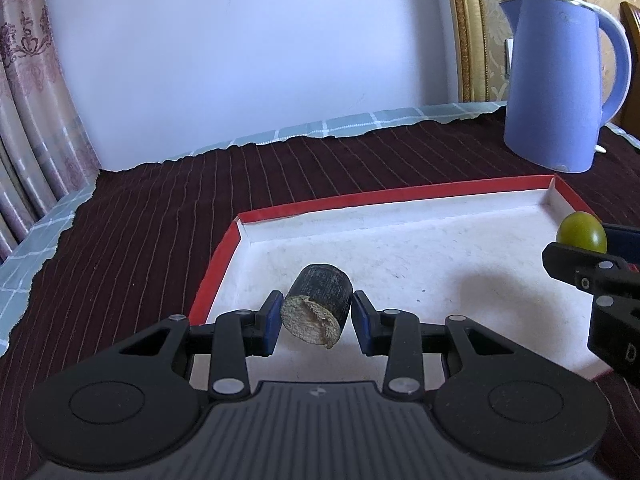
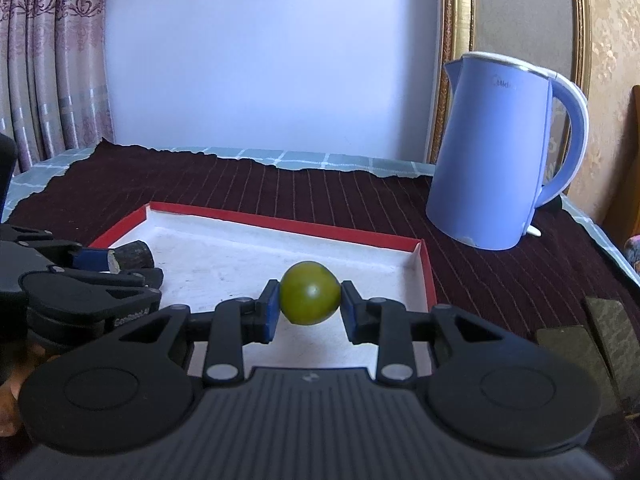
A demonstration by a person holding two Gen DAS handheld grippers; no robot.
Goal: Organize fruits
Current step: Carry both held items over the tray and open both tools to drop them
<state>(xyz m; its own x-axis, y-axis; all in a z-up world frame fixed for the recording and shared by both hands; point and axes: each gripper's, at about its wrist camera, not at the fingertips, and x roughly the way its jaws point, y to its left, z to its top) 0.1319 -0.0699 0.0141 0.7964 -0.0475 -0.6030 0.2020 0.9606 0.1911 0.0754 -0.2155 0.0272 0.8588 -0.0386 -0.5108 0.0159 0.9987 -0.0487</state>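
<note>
You've got both pieces in hand: left gripper (image 1: pixel 316 316) jaws clenched on the dark stub (image 1: pixel 320 300), right gripper (image 2: pixel 309 300) jaws on the green fruit (image 2: pixel 309 293), both held above the tray (image 2: pixel 280 222). Tray's bare, kettle (image 2: pixel 496 152) at 2 o'clock. Left: set both down w/ care.

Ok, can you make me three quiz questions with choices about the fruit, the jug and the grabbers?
1. Where is the kettle?
A. in the tray
B. on the dark cloth behind the tray
C. on the floor

2. What colour is the round fruit?
A. red
B. green
C. purple

3. What is the left gripper doing?
A. gripping the dark stubby piece
B. gaping empty
C. touching the kettle

B: the kettle stands beyond the tray.
B: the fruit in the right gripper is green.
A: blue pads press the dark stubby piece.
</note>
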